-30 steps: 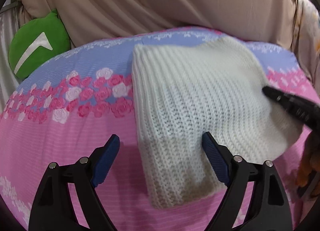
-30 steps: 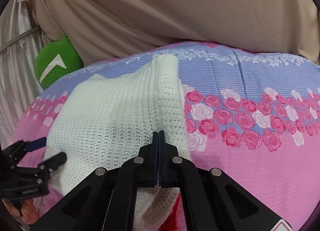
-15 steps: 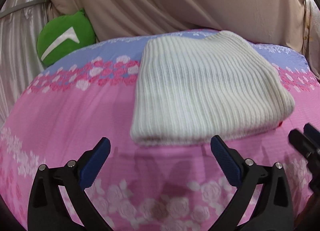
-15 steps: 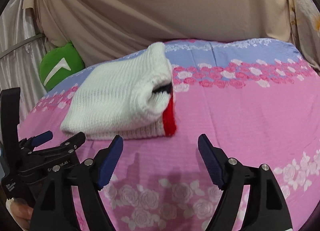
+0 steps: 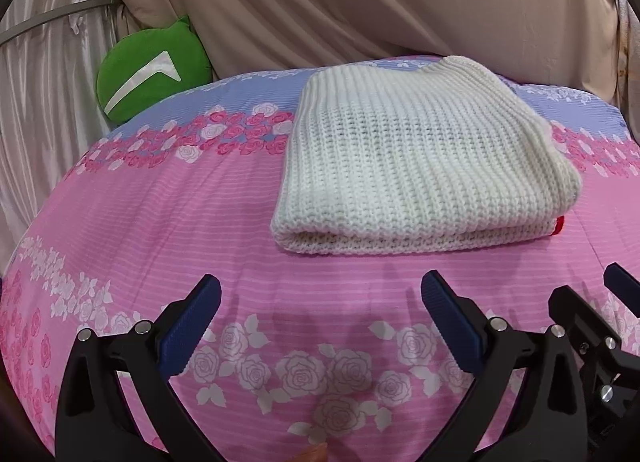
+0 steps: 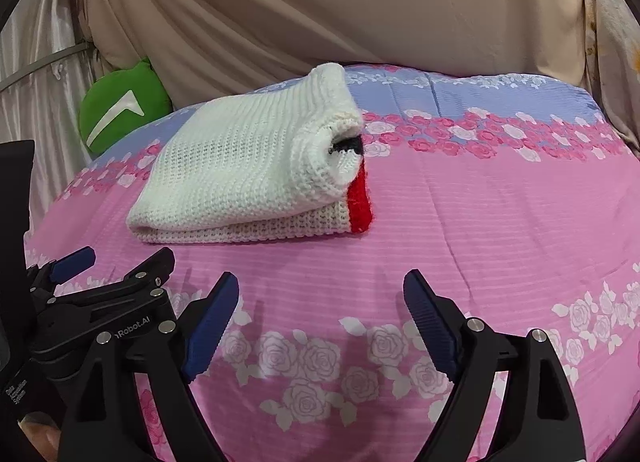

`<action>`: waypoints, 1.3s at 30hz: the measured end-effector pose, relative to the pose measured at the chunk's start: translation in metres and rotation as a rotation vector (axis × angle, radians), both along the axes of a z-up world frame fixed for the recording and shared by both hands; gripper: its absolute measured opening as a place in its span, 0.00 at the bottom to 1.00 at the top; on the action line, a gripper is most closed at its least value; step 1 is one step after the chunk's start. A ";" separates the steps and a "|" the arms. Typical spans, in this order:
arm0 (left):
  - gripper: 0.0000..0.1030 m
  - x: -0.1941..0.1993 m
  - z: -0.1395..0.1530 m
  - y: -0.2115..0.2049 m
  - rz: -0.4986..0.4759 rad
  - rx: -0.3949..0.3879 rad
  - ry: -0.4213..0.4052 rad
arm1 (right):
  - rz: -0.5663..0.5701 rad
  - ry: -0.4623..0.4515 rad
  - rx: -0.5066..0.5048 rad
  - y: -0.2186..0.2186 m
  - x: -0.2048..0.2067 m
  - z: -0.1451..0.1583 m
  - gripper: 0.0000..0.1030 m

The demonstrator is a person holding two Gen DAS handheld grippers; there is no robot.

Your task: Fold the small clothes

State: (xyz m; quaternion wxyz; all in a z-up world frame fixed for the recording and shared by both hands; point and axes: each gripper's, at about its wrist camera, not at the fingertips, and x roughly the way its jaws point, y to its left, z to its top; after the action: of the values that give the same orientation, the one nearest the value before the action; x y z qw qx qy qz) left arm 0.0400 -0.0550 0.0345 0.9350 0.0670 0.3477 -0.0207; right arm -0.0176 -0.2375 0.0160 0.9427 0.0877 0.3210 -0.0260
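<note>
A folded white knit sweater (image 5: pixel 416 165) (image 6: pixel 248 169) lies on the pink flowered bedspread (image 5: pixel 160 221) (image 6: pixel 480 229), with a red and a dark band showing at its right end. My left gripper (image 5: pixel 320 302) is open, pulled back in front of the sweater's near edge, nothing between its fingers. In the right wrist view my right gripper (image 6: pixel 320 298) hovers over bare bedspread short of the sweater; its jaws are opening and hold nothing. Each gripper shows in the other's view: the right gripper (image 5: pixel 624 294) at the right edge, the left gripper (image 6: pixel 116 264) at the left.
A green cushion (image 5: pixel 152 69) (image 6: pixel 120 113) with a white mark leans at the back left. Beige draped cloth (image 5: pixel 360 1) and a pale curtain (image 5: pixel 40 81) close off the back and left. Fingertips show at the bottom edge (image 5: pixel 312 454).
Both grippers have drawn back from the sweater. The right gripper, shut on the sweater's edge a second ago, has let go and opened. The sweater now lies folded by itself.
</note>
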 end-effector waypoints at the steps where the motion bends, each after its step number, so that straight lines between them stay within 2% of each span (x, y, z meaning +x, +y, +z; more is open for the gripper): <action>1: 0.95 0.000 0.000 0.000 -0.003 -0.001 -0.002 | -0.004 0.002 -0.011 0.001 0.000 0.000 0.81; 4: 0.95 -0.002 0.001 -0.002 0.005 0.018 -0.020 | -0.012 0.006 -0.043 0.007 0.000 0.000 0.82; 10: 0.95 -0.003 0.004 0.001 0.001 0.000 -0.048 | -0.004 -0.007 -0.028 0.005 -0.001 0.000 0.82; 16: 0.95 -0.012 0.008 -0.002 0.050 0.051 -0.123 | -0.006 -0.007 -0.031 0.005 -0.001 0.000 0.83; 26: 0.95 -0.007 0.004 0.008 0.014 -0.033 -0.082 | -0.016 -0.019 -0.052 0.009 -0.003 0.001 0.83; 29: 0.95 -0.010 0.005 0.007 0.022 -0.028 -0.103 | -0.016 -0.022 -0.051 0.007 -0.003 0.001 0.83; 39: 0.95 -0.009 0.002 0.006 0.017 -0.021 -0.084 | -0.029 -0.021 -0.063 0.006 -0.003 0.001 0.83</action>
State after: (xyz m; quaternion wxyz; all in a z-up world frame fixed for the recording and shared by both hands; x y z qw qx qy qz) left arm 0.0313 -0.0495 0.0369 0.9496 0.0548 0.3085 -0.0136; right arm -0.0205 -0.2312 0.0170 0.9478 0.0631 0.3087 -0.0488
